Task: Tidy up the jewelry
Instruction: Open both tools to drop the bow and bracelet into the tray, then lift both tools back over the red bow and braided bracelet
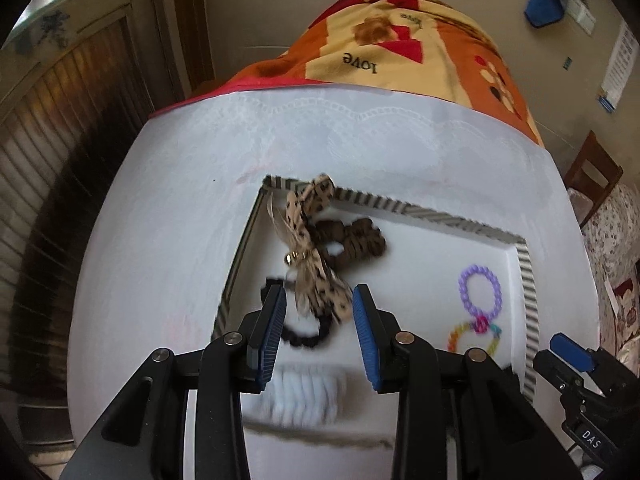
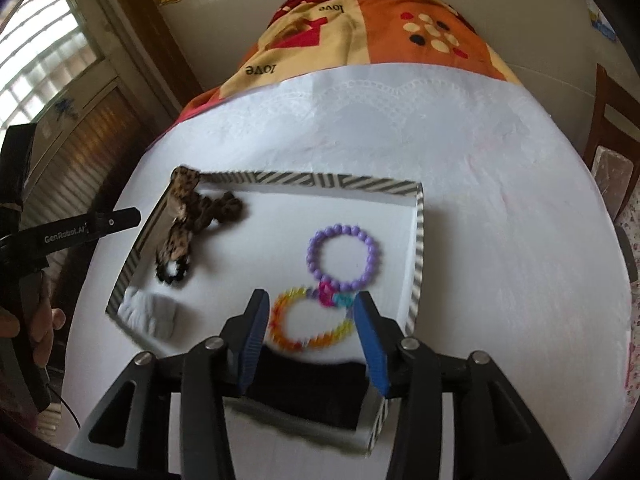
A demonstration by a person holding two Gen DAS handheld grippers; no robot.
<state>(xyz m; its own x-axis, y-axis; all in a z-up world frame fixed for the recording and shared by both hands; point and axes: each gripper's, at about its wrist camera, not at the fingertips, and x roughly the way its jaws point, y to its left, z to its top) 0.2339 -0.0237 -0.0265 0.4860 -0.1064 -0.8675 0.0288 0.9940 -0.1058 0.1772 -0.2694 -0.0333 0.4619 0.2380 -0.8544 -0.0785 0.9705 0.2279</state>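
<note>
**Both claws released above the striped tray of hair ties and bracelets**

A shallow white tray (image 2: pixel 418 216) with a black-and-white striped rim sits on a table spread with a white lace-edged cloth (image 2: pixel 460 152); beyond the cloth, an orange, yellow and red blanket (image 2: pixel 400 40) printed with the word "love" covers the far end.

Inside the tray, the jewelry lies in two groups; at the left side, a leopard-print ribbon bow (image 1: pixel 310 248) rests with one end over the far left corner of the rim, its lower tail lying across a black hair tie (image 1: pixel 308 336); a brown scrunchie (image 1: pixel 356 238) touches the bow on its right; a white scrunchie (image 1: pixel 304 396), blurred, lies at the near left. At the right side, a purple bead bracelet (image 2: pixel 344 258) touches a rainbow-coloured bracelet (image 2: pixel 312 320) just in front of it; a black fabric item (image 2: pixel 312 388), too blurred to tell apart, fills the near right of the tray.

The left claw (image 1: pixel 320 300) hangs over the bow and the black hair tie with its blue pads apart and nothing pressed between them; released. The right claw (image 2: pixel 310 306) hangs over the rainbow bracelet, pads likewise spread and clear of it; released, holding nothing. A hand (image 2: pixel 44 332) grips the left tool's handle at the left edge of the right wrist view.
</note>
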